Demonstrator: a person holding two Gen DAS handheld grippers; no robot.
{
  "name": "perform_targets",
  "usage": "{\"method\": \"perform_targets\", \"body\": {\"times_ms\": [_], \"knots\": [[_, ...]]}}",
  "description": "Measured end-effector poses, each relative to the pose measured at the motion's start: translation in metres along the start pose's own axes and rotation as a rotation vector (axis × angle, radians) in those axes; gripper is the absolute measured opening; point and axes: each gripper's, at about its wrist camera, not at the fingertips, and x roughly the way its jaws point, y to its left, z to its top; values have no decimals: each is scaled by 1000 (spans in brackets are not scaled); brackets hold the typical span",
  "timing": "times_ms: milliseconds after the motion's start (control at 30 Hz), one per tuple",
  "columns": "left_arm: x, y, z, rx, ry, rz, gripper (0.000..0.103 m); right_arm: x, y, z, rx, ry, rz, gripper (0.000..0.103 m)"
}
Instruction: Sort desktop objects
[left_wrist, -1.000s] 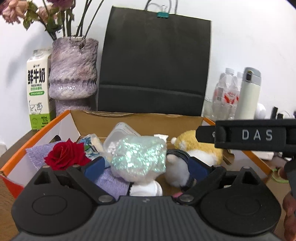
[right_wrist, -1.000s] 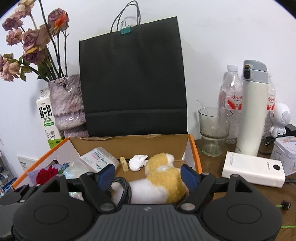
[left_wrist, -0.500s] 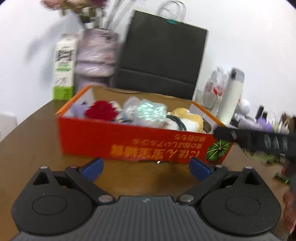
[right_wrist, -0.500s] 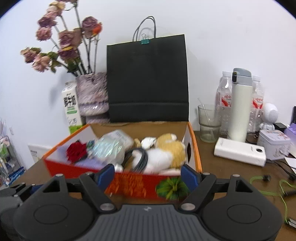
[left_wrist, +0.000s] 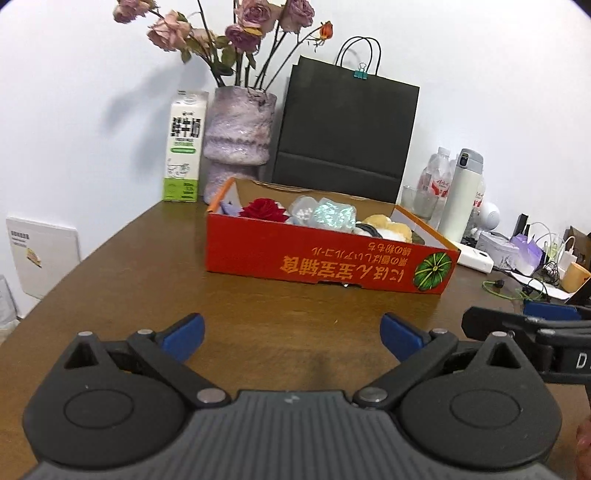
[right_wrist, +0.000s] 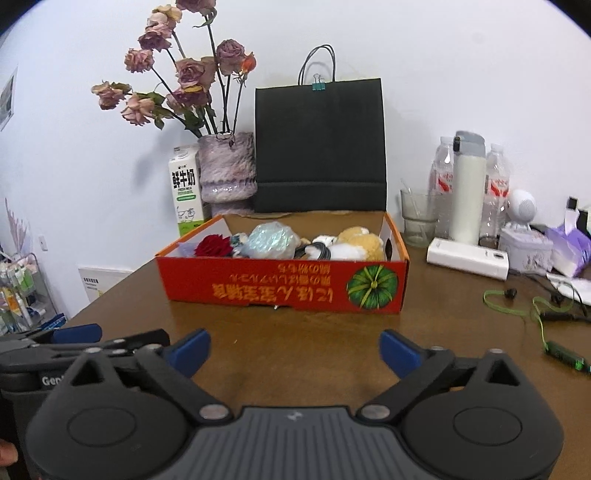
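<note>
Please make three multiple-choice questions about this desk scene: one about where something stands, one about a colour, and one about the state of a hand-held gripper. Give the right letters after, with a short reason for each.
1. Where does the milk carton stand?
A. Inside the red cardboard box
B. Left of the purple vase, by the wall
C. On top of the white power bank

2. What colour is the binder clip on the black paper bag?
A. Teal
B. Yellow
C. Red

3. What is between the jaws of the right hand-held gripper?
A. The plush toy
B. The red rose
C. Nothing, only bare table

Answers:
1 B: the carton stands beside the purple vase, behind the red cardboard box.
2 A: the clip at the bag's handles is teal.
3 C: the jaws are opening and only brown table shows between them; the plush toy and red rose lie in the box.
</note>
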Motion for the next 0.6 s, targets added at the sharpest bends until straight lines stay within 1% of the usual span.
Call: {"method": "perform_targets", "body": {"times_ms": [133,233,333,433,600], "knots": [[-9,-2,-7,26,7,8,103,-1,3,-16,3,18,8,103],[-11,-5,-10,57,15,35,103,1,1,-23,19,36,17,103],[-11,-4,-10,47,6,32,103,4,-3,-24,41,45,1,103],[-10,-1,-10,36,10,51,103,7,-5,-25,48,60,-10,103],[-8,2,-9,24,18,65,103,10,-2,-26,26,80,-19,103]]}}
